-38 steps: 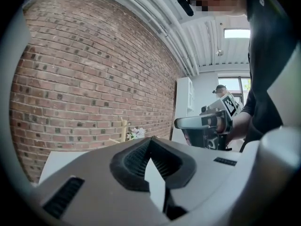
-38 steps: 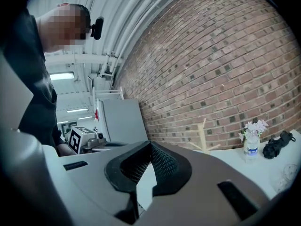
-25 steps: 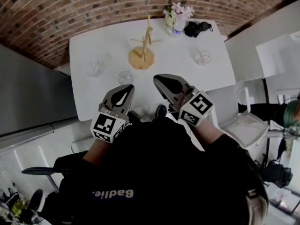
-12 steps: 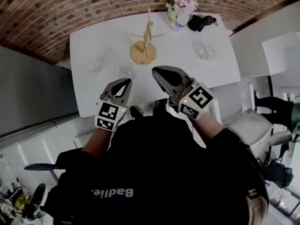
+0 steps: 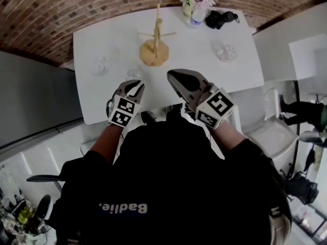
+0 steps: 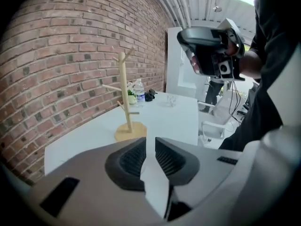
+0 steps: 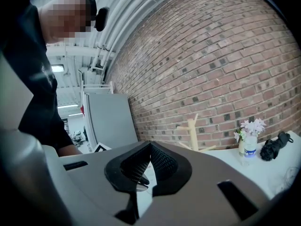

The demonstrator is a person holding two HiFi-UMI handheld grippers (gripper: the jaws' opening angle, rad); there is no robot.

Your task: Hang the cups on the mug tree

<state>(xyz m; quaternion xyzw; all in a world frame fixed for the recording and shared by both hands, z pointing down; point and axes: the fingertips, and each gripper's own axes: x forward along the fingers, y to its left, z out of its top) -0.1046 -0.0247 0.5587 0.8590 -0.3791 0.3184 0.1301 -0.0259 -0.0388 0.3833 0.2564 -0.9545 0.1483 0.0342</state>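
1. A brick wall (image 5: 76, 4) runs along the far edge of the worktop.
2. The white worktop (image 5: 191, 63) carries everything the task needs.
3. The right hand-held gripper (image 7: 150, 145) hangs over the worktop's near edge, right of the middle. Its jaws are pressed together at the tips, with nothing between them.
4. The left hand-held gripper (image 6: 150, 145) is over the near edge, left of the middle. Its jaws are opening, with a narrow gap showing and nothing in that gap.
5. The wooden mug tree (image 5: 155, 41) stands upright on its round base, near the far edge and about midway along it.
6. A vase of pale flowers (image 5: 198, 0) stands at the far edge towards the right corner, with a small bottle (image 5: 193, 20) just beside it.
7. A black bundle (image 5: 220, 18) lies in the far right corner; what it is cannot be told.
8. Three clear cups stand on the worktop, all apart from the mug tree:
   - The left cup (image 5: 100, 66) is near the left edge.
   - The front cup (image 5: 135, 75) is just ahead of the left hand-held gripper.
   - The right cup (image 5: 225, 51) is towards the right edge.
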